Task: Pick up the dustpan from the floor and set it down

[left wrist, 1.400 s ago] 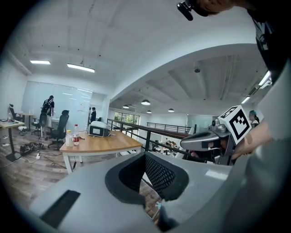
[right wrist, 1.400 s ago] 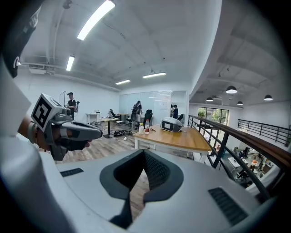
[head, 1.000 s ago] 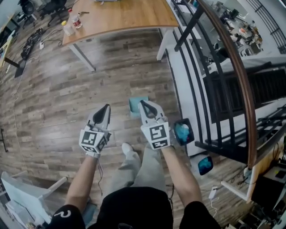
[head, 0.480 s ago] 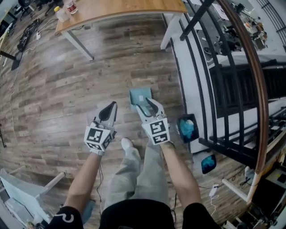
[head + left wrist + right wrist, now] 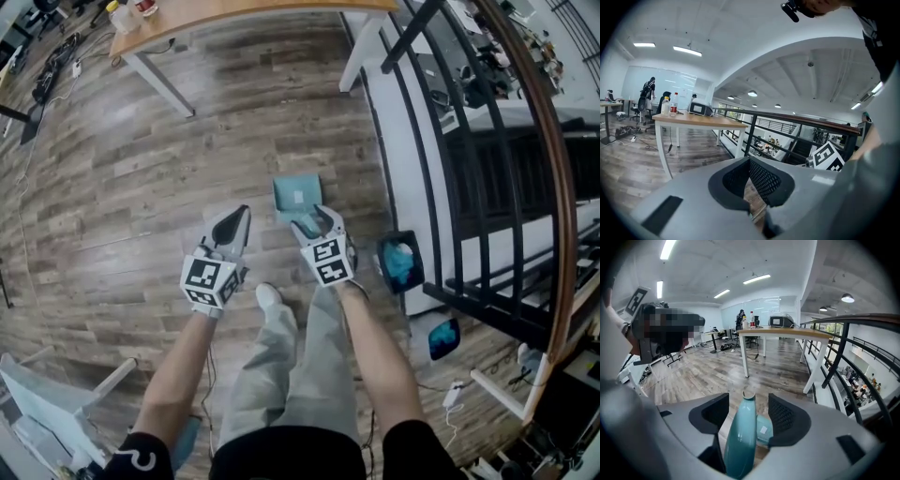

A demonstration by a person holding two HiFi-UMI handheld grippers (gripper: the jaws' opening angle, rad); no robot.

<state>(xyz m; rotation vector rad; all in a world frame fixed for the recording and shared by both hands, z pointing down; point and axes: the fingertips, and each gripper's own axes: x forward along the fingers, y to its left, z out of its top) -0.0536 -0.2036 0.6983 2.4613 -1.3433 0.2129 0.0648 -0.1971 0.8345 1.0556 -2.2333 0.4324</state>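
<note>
Teal dustpan (image 5: 298,199) lies on the floor (image 5: 141,187), its handle loose between the right gripper (image 5: 317,223) jaws, which have just been spreading wide (neither pad touches it, so nothing's gripped). The left gripper (image 5: 232,228), idle alongside, has its jaws together and empty.

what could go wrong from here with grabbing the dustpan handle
1. The right gripper has just been opening its jaws. The handle stands between them, not yet pinched. It looks smooth and tapered and sits nearer one pad, so closing may clamp it off-centre and let it slip or twist.
2. The dustpan lies on the floor fairly near the railing, so a swinging lift might knock the pan against it.
</note>
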